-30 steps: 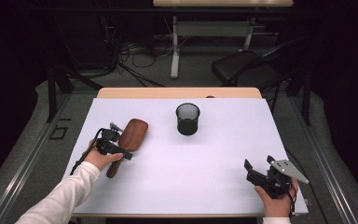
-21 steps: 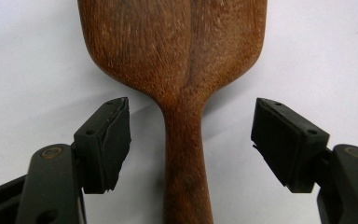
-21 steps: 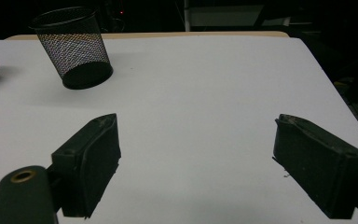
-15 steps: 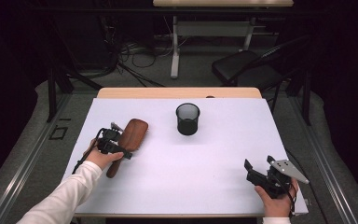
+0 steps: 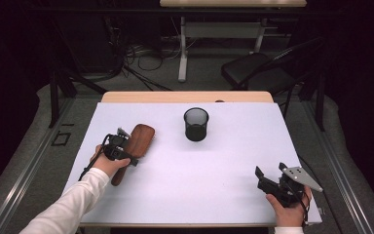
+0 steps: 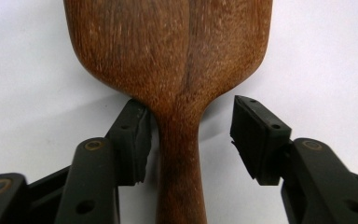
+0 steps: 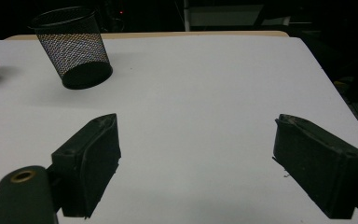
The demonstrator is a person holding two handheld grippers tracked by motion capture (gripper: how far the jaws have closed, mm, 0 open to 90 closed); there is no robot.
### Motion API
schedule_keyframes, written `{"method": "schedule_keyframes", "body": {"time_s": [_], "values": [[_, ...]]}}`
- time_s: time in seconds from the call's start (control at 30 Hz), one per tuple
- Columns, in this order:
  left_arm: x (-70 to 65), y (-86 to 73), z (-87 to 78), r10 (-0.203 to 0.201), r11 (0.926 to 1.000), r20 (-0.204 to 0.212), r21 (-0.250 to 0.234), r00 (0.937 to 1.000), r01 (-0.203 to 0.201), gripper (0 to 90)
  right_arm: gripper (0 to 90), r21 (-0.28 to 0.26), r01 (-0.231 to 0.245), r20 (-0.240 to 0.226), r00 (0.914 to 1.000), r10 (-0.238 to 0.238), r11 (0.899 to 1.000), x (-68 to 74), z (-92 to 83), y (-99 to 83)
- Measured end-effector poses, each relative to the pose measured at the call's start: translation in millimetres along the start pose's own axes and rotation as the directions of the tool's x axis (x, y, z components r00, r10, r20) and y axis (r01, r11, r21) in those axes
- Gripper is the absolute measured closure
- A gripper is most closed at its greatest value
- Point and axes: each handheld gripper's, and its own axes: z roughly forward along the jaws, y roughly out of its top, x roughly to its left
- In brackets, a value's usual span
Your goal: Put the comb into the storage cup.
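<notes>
Dark floor, trailing cables and a black chair (image 5: pixel 253 73) lay beyond a white table (image 5: pixel 214 180) whose far edge showed a strip of bare wood. On the table's left side, near its left edge and about midway between front and back, a wooden hairbrush (image 5: pixel 135 146) lay flat with its broad head toward the far edge and its handle toward the front edge. The left gripper (image 5: pixel 119 148) sat over the neck of that brush; in the left gripper view the handle (image 6: pixel 179 172) ran up between the two black jaws, one pad touching or nearly touching it on one side and the other pad standing clear with white table showing in the gap. Those jaws had just been closing around the handle but had not clenched on it. A black mesh cup (image 5: pixel 196 124) stood upright toward the far edge, around the middle of the table, well apart from the brush. The right gripper (image 5: pixel 268 181) rested near the front right corner in the person's hand, its jaws spread with nothing between them but bare table.
</notes>
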Motion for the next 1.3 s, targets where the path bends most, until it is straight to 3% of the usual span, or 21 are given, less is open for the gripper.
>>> {"method": "schedule_keyframes", "body": {"time_s": [1.03,1.3], "values": [[-2.1,-6.5,0.4,-0.03,0.9987,-0.08,-0.043,0.9964,0.026,69.1,13.8,-0.007,-0.001,0.001,1.0,0.001,1.0,-0.5,0.4,-0.1],[-3.8,-10.9,-0.1,-0.008,0.9982,-0.085,-0.059,0.9963,0.003,71.9,13.9,-0.002,-0.001,0.0,1.0,0.001,1.0,-0.5,0.3,-0.1]]}}
